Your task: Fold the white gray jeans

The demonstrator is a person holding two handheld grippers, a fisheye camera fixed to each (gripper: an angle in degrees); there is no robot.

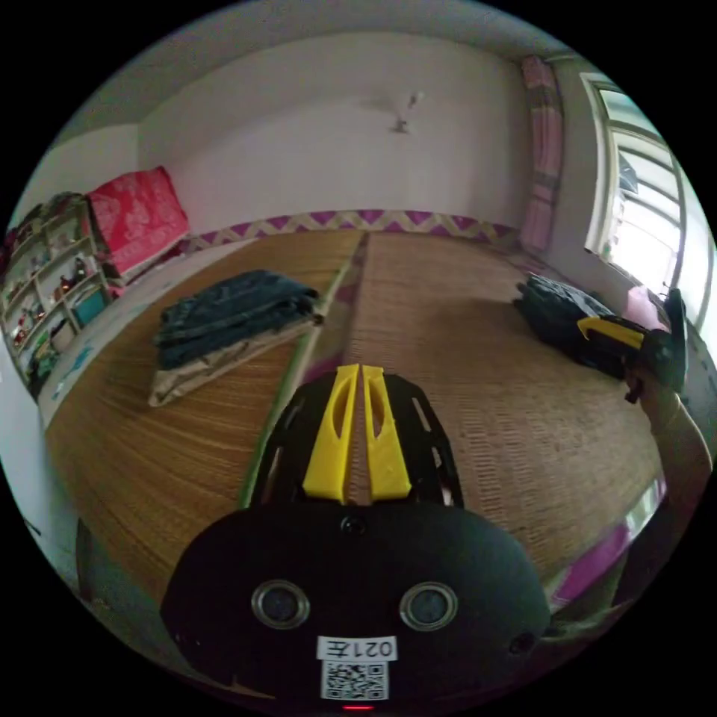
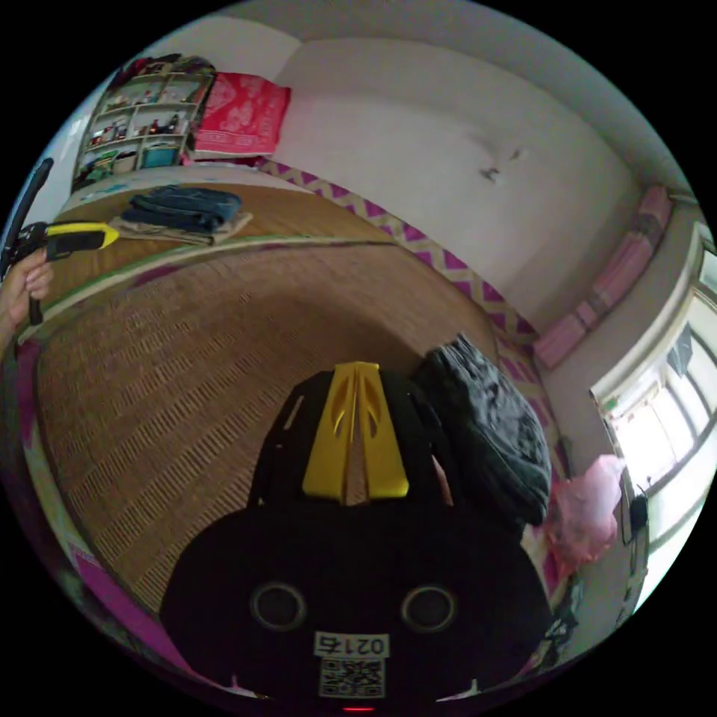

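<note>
A crumpled heap of dark grey clothes (image 1: 560, 314) lies on the woven mat at the right; in the right gripper view the heap (image 2: 485, 426) sits just right of my right gripper (image 2: 357, 367). That gripper's yellow jaws are shut with nothing between them, above the mat. From the left gripper view, the right gripper (image 1: 584, 325) hovers at the near edge of the heap, held by a hand. My left gripper (image 1: 360, 370) is shut and empty over the middle of the mat, and the right gripper view shows the left gripper (image 2: 110, 236) far left.
A folded stack (image 1: 231, 321) with dark jeans on top and a beige piece beneath rests on the left part of the mat (image 1: 463, 358). A shelf (image 2: 142, 119) and a red cloth (image 2: 239, 112) stand by the wall. A pink bag (image 2: 590, 508) lies near the window.
</note>
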